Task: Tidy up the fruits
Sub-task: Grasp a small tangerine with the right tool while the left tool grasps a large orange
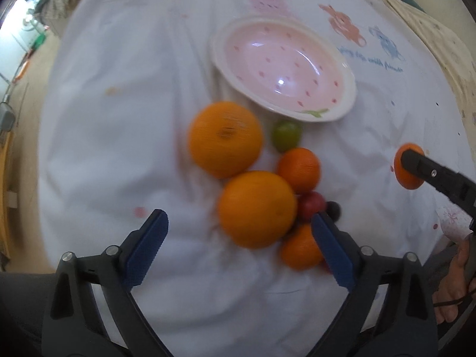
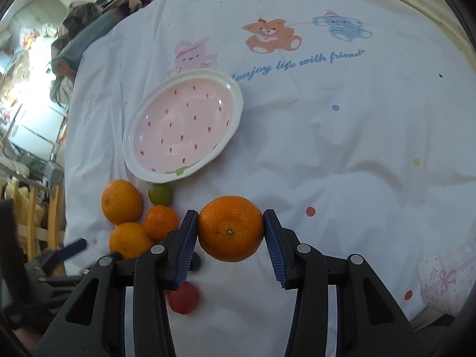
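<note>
A pink strawberry-pattern bowl (image 1: 285, 65) (image 2: 184, 125) lies on the white printed sheet, with nothing in it. Below it lies a cluster of fruit: two large oranges (image 1: 226, 138) (image 1: 257, 208), a green lime (image 1: 286, 134), smaller tangerines (image 1: 299, 169) (image 1: 300, 248), a red fruit (image 1: 311, 205) and a dark one (image 1: 333, 209). My left gripper (image 1: 238, 235) is open, its fingers on either side of the nearer large orange. My right gripper (image 2: 230, 232) is shut on a tangerine (image 2: 230, 227); it also shows at the right of the left wrist view (image 1: 409, 166).
The sheet (image 2: 327, 136) is wrinkled, with bear prints and blue lettering. A red fruit (image 2: 183, 297) lies under the right gripper's left finger. Clutter and clothes (image 2: 89, 17) lie off the sheet's far left. The left gripper shows at the lower left of the right wrist view (image 2: 71, 247).
</note>
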Demonstrator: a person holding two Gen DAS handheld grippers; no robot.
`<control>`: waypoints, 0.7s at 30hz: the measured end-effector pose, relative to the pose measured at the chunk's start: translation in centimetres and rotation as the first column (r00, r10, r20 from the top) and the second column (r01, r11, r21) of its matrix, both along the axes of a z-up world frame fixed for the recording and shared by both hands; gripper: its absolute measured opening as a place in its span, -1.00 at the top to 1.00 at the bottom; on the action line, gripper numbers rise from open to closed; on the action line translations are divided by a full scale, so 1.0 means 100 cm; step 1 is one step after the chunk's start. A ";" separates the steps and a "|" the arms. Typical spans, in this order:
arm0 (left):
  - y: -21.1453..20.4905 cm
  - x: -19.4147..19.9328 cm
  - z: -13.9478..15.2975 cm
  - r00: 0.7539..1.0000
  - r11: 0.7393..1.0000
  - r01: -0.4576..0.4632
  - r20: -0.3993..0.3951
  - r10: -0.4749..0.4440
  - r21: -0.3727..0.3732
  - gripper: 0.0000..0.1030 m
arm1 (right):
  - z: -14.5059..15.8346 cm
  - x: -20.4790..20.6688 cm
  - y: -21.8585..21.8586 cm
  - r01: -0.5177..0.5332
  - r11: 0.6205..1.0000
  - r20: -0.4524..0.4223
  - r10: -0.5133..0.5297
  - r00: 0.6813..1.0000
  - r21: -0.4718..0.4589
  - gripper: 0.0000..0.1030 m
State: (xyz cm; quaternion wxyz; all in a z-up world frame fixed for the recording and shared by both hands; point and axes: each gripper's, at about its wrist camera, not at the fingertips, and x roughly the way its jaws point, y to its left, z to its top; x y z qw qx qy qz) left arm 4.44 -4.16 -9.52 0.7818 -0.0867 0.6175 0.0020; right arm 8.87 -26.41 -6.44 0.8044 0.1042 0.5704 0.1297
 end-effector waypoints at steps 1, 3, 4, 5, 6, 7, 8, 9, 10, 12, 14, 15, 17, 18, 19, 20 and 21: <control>-0.004 0.002 -0.003 1.000 1.000 0.006 -0.011 -0.006 -0.004 -0.69 | 0.001 0.000 -0.003 0.008 1.000 0.000 -0.008 1.000 0.013 0.09; -0.011 0.008 -0.010 0.999 1.000 0.015 -0.043 -0.016 -0.020 -0.48 | 0.003 0.000 -0.003 0.011 1.000 0.003 -0.011 1.000 0.025 0.09; -0.013 0.010 -0.014 0.998 1.000 0.014 -0.058 -0.015 -0.023 -0.40 | 0.004 0.000 -0.002 0.009 1.000 0.007 -0.009 1.000 0.025 0.09; -0.014 0.011 -0.016 0.998 1.000 0.009 -0.069 -0.009 -0.006 -0.37 | 0.005 -0.001 -0.002 0.007 1.000 0.009 -0.007 1.000 0.024 0.09; -0.014 0.011 -0.016 0.998 1.000 0.002 -0.064 -0.002 0.005 -0.29 | 0.005 -0.001 -0.002 0.005 1.000 0.012 -0.005 1.000 0.023 0.09; -0.014 0.011 -0.016 0.998 1.000 -0.003 -0.060 0.004 0.013 -0.25 | 0.006 -0.002 -0.002 0.004 1.000 0.012 -0.004 1.000 0.023 0.09; -0.014 0.012 -0.016 0.998 1.000 -0.006 -0.059 0.007 0.024 -0.20 | 0.006 -0.002 -0.003 0.003 1.000 0.011 -0.003 1.000 0.027 0.09; -0.014 0.012 -0.017 0.998 1.000 -0.001 -0.063 0.003 0.028 -0.20 | 0.006 -0.003 -0.003 0.002 0.999 0.009 -0.002 1.000 0.034 0.09; -0.014 0.012 -0.018 0.998 0.999 0.007 -0.067 -0.005 0.032 -0.20 | 0.006 -0.003 -0.003 0.000 0.999 0.008 0.000 1.000 0.037 0.09; -0.017 0.013 -0.020 0.995 0.998 0.039 -0.088 -0.035 0.054 -0.22 | 0.006 -0.003 -0.003 -0.003 0.999 0.008 0.003 1.000 0.040 0.09; -0.018 0.014 -0.020 0.995 0.997 0.044 -0.094 -0.038 0.062 -0.22 | 0.006 -0.003 -0.002 -0.005 0.999 0.010 0.005 1.000 0.041 0.09; -0.018 0.014 -0.019 0.995 0.997 0.043 -0.093 -0.037 0.062 -0.19 | 0.007 -0.003 -0.001 -0.006 0.999 0.011 0.006 1.000 0.041 0.09; -0.020 0.013 -0.017 0.995 0.996 0.051 -0.086 -0.045 0.072 -0.13 | 0.007 -0.003 0.000 -0.008 0.999 0.016 0.007 1.000 0.039 0.09; -0.021 0.012 -0.016 0.995 0.996 0.057 -0.081 -0.051 0.076 -0.11 | 0.008 -0.004 0.000 -0.008 0.999 0.017 0.008 1.000 0.039 0.09; -0.020 0.011 -0.015 0.995 0.996 0.057 -0.081 -0.052 0.073 -0.10 | 0.008 -0.004 0.000 -0.008 0.999 0.015 0.008 1.000 0.041 0.09; -0.018 0.009 -0.011 0.996 0.997 0.052 -0.079 -0.047 0.060 -0.09 | 0.009 -0.004 -0.001 -0.007 0.999 0.017 0.007 1.000 0.043 0.09; -0.016 0.008 -0.007 0.997 0.998 0.041 -0.074 -0.037 0.048 -0.08 | 0.010 -0.004 -0.001 -0.005 0.999 0.020 0.004 1.000 0.044 0.09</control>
